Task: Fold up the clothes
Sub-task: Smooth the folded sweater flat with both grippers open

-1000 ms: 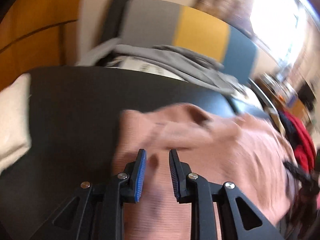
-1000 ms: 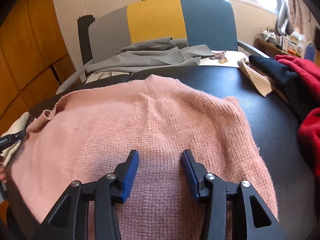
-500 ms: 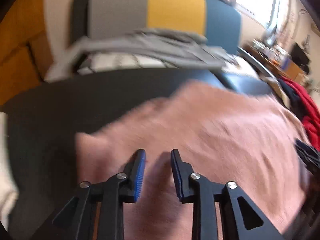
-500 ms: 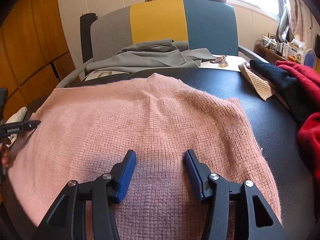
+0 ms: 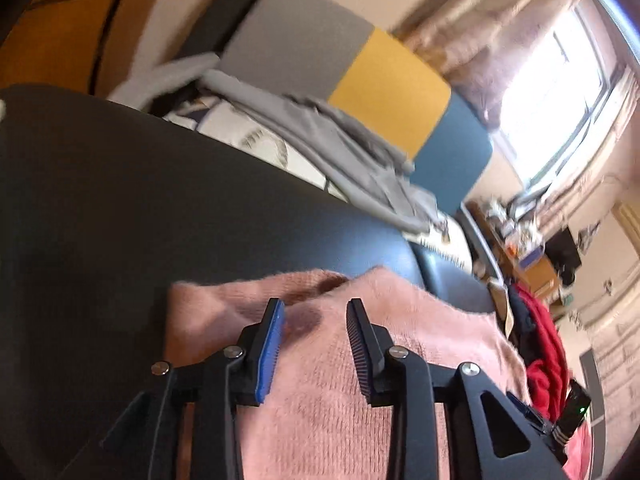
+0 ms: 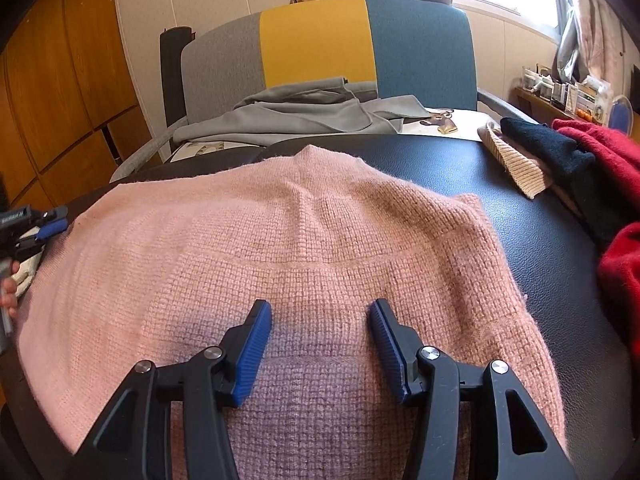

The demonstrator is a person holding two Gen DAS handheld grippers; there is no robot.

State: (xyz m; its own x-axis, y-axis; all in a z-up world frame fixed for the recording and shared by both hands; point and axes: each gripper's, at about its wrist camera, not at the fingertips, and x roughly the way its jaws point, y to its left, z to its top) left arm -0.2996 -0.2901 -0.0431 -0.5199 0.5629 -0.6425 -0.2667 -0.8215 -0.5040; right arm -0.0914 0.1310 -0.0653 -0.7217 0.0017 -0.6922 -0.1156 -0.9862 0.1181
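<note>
A pink knitted sweater (image 6: 304, 248) lies spread flat on the black table (image 6: 532, 248). My right gripper (image 6: 320, 320) is open and empty, just above the sweater's near part. My left gripper (image 5: 316, 320) is open and empty over the sweater's left corner (image 5: 208, 308), its view tilted. The left gripper also shows at the left edge of the right wrist view (image 6: 36, 228), beside the sweater's left side.
A pile of red (image 6: 608, 152), black (image 6: 548, 148) and beige (image 6: 516, 164) clothes lies at the table's right. A chair (image 6: 320, 48) with grey, yellow and blue back holds a grey garment (image 6: 304, 116) behind the table. A white cloth (image 6: 24, 276) lies at the left.
My left gripper has swung and tilted over the sweater's left corner and its jaws have opened somewhat wider. The right gripper has held nearly still, open over the sweater.
</note>
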